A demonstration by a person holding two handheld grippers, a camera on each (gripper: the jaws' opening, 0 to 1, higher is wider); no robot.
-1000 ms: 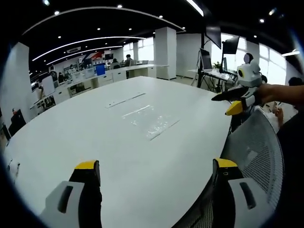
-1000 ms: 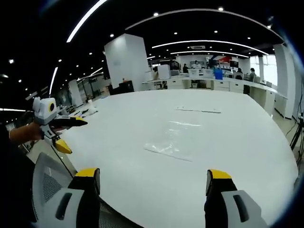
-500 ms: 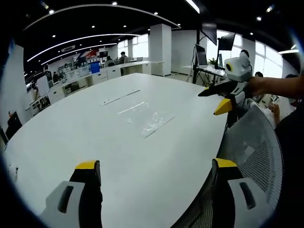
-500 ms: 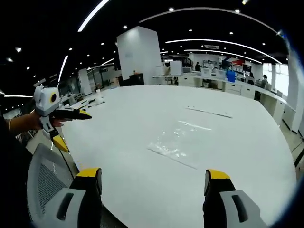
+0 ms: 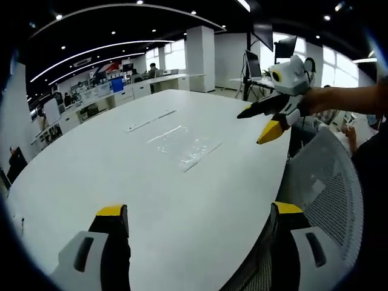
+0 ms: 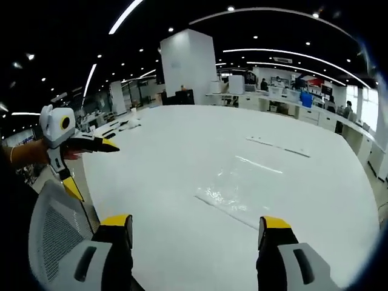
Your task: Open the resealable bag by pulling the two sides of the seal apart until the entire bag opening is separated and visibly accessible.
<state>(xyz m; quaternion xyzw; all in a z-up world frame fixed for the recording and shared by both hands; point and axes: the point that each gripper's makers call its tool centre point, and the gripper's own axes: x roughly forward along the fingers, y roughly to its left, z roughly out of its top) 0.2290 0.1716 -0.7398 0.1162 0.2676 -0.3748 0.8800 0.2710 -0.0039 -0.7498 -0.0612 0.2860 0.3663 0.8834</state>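
The bag (image 5: 183,148) lies flat on the white tabletop (image 5: 91,176), clear plastic, hard to make out beyond its glossy creases and one long straight edge. Nothing touches it.

In the left gripper view the left tongs (image 5: 197,221) stand wide, both yellow-tipped jaws over the near edge of the tabletop, and the bag sits well ahead of them, roughly between the two jaws' lines. The right tongs (image 5: 262,123) come in from the right side of that view, held in a hand (image 5: 315,100), jaws parted and pointing out over the tabletop's edge; the bag lies apart from their tips, further in toward the middle.

In the right gripper view the right tongs (image 6: 195,230) are likewise wide, and the bag (image 6: 233,194) lies just ahead, nearer the right jaw than the left one. The left tongs (image 6: 91,167) show at the left, apart from the bag, above a mesh chair back (image 6: 54,233).

A thin pale strip (image 6: 277,147) lies beyond the bag.
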